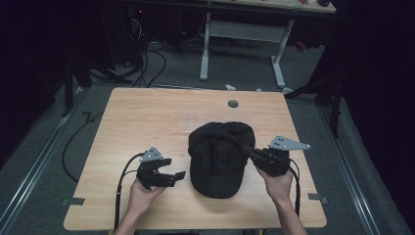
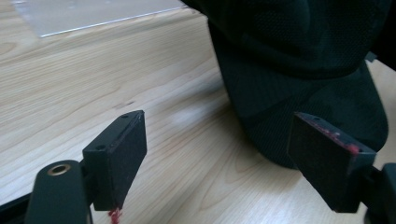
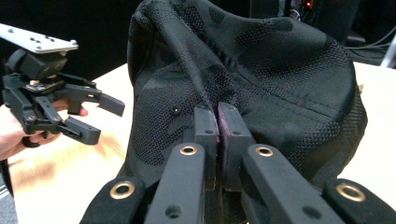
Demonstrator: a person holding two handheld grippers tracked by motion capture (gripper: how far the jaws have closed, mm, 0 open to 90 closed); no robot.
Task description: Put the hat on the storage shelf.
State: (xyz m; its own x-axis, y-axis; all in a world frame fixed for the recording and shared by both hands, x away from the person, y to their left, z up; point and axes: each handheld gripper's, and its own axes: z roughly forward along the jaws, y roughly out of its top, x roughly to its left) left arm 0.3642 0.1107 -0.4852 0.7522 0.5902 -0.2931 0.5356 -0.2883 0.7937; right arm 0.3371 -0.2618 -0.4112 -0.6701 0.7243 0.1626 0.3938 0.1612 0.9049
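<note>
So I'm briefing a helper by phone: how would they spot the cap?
On the wooden table, look right of centre, between the two tongs. The cap is a black mesh-fabric mound, brim toward the person, pinched at its side by the right tongs; nothing else on the table is soft.

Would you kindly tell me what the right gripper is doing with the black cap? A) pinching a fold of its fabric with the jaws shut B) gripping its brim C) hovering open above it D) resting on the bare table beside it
A: in the right gripper view, the right gripper has its jaws pressed together on a fold of the black cap crown.
</note>
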